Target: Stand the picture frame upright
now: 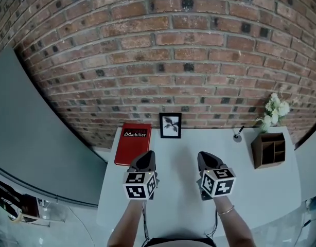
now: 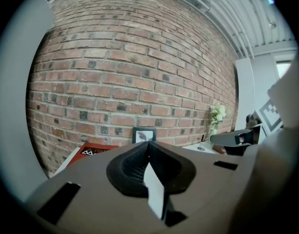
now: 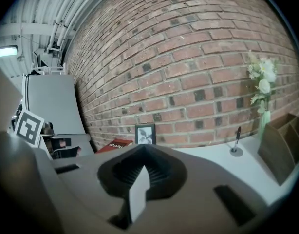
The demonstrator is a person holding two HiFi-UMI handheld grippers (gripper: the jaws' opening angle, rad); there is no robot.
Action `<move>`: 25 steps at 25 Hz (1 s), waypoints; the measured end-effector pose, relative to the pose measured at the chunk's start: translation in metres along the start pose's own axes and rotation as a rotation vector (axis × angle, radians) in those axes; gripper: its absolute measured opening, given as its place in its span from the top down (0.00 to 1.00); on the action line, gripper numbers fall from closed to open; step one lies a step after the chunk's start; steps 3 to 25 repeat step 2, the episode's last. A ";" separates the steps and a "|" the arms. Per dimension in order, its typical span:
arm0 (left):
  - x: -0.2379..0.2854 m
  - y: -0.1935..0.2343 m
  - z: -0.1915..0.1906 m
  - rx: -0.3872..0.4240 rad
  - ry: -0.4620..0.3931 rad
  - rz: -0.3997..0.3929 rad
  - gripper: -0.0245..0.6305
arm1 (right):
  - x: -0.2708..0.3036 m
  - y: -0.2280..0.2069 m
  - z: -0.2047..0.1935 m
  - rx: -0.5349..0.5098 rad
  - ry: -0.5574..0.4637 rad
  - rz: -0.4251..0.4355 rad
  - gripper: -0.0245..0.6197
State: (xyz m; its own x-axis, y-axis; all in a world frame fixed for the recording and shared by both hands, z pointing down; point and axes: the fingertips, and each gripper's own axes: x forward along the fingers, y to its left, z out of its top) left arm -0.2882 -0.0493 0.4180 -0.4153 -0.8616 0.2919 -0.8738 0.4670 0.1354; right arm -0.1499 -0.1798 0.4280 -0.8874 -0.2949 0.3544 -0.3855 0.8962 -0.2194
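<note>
**A:** How do we read the tongs at this moment?

**B:** The left tongs [image 1: 146, 159] are clenched, jaws tip to tip with nothing between them. The right tongs [image 1: 208, 160] are likewise clenched and empty. Both hang side by side over the near part of the white surface [image 1: 178, 192], well apart from everything on it.

**A:** And where is the picture frame?

**B:** The picture frame [image 1: 170, 125] stands upright at the far edge of the surface, close to the brick wall [image 1: 163, 50]. We cannot tell whether it leans on the wall or on a prop of its own. We judge that this spot steadies it and keeps its face towards us.

**A:** What lies beyond it?

**B:** A red book [image 1: 133, 143] lies flat just to its left, near but apart. A pen stand [image 1: 238, 136], a wooden organiser [image 1: 269, 149] and white flowers [image 1: 275, 109] sit far to the right.

**A:** So how far along is the task?

**B:** We judge it done: the frame needs no grip, so the empty tongs are held back.
</note>
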 end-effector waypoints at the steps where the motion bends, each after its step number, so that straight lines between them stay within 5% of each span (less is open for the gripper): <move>1: 0.001 -0.001 -0.001 -0.002 0.002 0.001 0.97 | 0.000 -0.001 0.000 -0.004 0.003 0.002 0.96; 25: 0.001 -0.002 -0.001 -0.005 0.003 0.002 0.97 | 0.001 -0.001 0.001 -0.008 0.005 0.004 0.96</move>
